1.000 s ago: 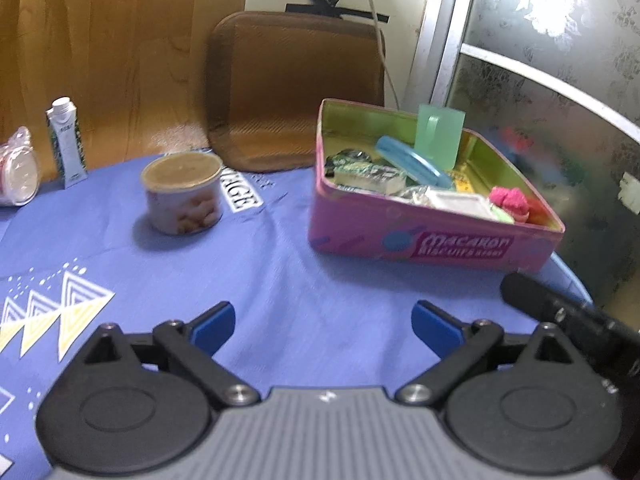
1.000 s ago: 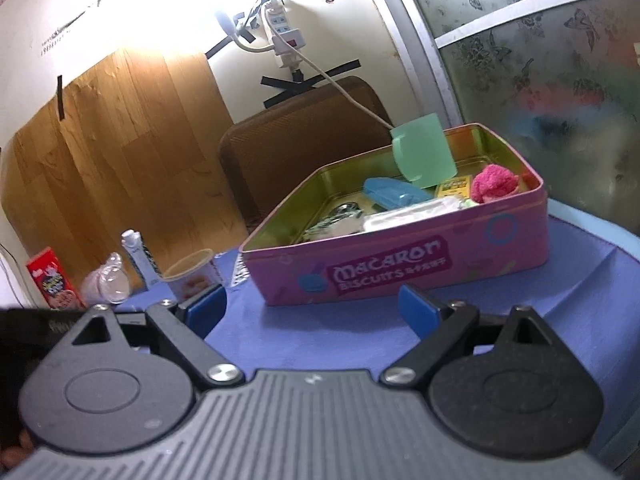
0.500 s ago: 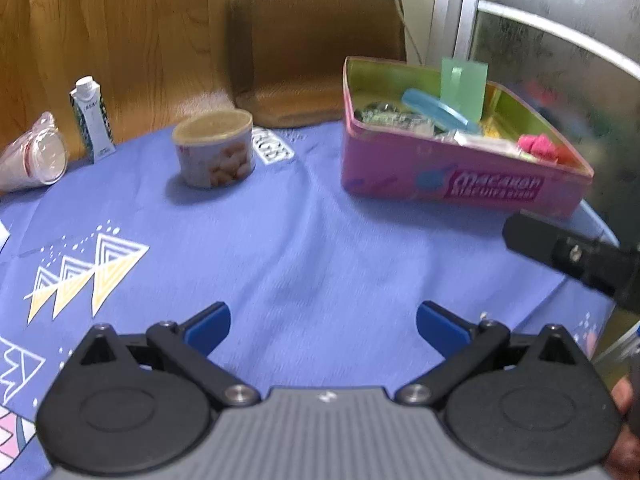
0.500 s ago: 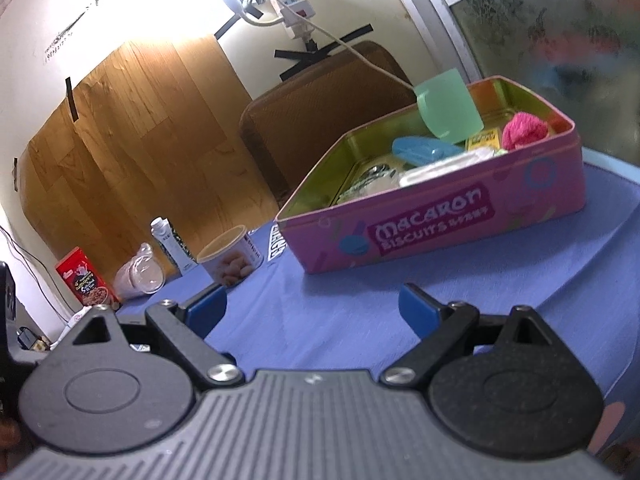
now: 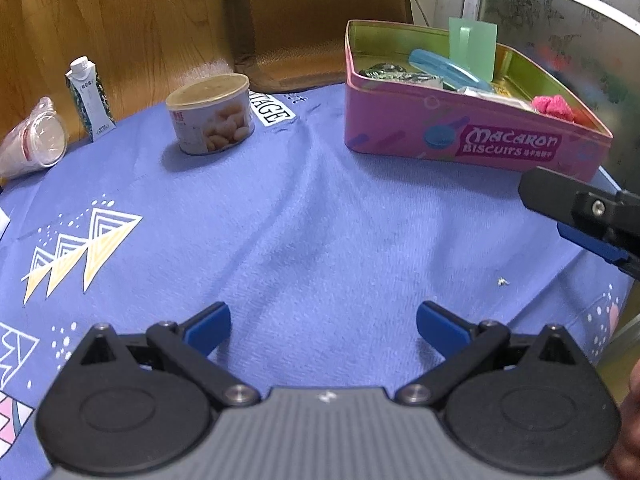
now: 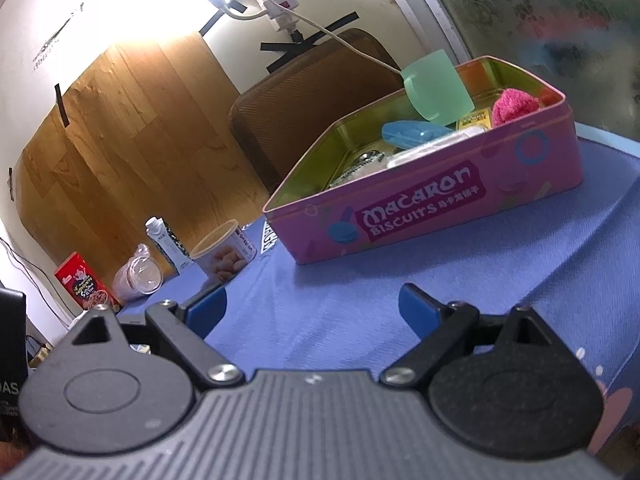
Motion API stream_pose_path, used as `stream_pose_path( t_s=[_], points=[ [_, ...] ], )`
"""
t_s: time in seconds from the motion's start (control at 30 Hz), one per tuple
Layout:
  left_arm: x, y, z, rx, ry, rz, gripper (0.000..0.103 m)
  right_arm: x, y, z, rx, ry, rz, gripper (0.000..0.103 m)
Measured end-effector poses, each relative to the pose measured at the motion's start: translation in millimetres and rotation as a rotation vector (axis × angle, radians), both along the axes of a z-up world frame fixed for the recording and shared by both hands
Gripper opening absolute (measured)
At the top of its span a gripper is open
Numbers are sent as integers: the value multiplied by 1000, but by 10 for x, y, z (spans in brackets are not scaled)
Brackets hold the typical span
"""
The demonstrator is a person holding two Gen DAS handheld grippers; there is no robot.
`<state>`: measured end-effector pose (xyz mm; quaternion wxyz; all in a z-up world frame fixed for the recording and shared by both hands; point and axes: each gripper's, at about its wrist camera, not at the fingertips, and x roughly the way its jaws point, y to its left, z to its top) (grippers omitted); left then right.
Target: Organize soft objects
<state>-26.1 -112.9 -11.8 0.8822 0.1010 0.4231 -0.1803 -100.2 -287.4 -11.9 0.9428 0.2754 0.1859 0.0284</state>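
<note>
Since the earlier frame I have drawn both grippers back; tin [image 5: 460,140] now upper right. Left gripper [image 5: 323,326] and right gripper [image 6: 313,308]: jaws apart, empty. Pink soft item [image 6: 514,105] sits inside the tin; sorting looks nearly done.

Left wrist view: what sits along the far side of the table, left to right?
Tipped plastic cup → small drink carton → round snack tub → pink Macaron Biscuits tin, with a pink fluffy item at its right end → tip of the right gripper at the frame edge.
</note>
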Motion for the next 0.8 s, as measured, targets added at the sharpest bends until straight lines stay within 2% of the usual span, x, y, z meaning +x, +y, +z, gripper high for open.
stream_pose_path(
  t_s=[0.4, 0.8],
  points=[
    [9, -131, -79, 50, -4, -24, 103, 17, -127, -99, 49, 17, -11, 95],
    [24, -188, -94, 62, -9, -30, 103, 20, -225, -164, 75, 24, -38, 95]
  ],
)
